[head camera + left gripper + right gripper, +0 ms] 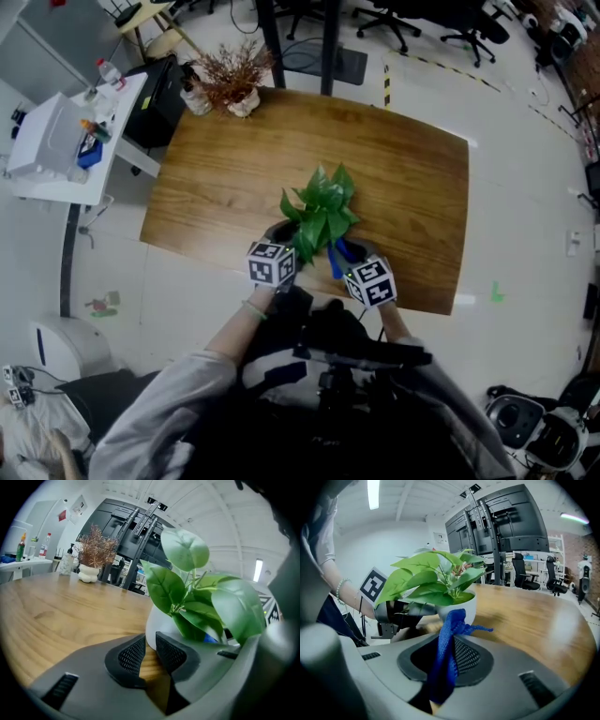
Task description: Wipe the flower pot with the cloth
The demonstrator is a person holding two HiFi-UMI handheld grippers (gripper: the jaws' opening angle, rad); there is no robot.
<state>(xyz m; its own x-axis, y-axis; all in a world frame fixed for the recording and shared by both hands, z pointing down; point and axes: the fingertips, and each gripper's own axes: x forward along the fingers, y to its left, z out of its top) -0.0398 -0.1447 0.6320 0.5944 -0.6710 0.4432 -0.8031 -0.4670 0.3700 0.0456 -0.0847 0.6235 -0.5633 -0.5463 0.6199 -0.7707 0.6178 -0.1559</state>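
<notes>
Wooden table (403, 178): left tongs (150, 641) pinch flower pot (155, 620); right tongs (451, 644) clench cloth (446, 667) beside it.

- flower pot (154, 625): rim and right side behind leaves (201, 602); foot behind a left gripper (150, 649) pad. Pinched or only near, cannot tell.
- cloth (447, 639): lower end drops out of sight between the right gripper (451, 657) jaws and covers one pad.
- Head view: pot buried under foliage; both sets of jaws under marker cubes (272, 264).
- table (525, 616): smeared in right gripper view.
- bottle (20, 545): label too small to read.
</notes>
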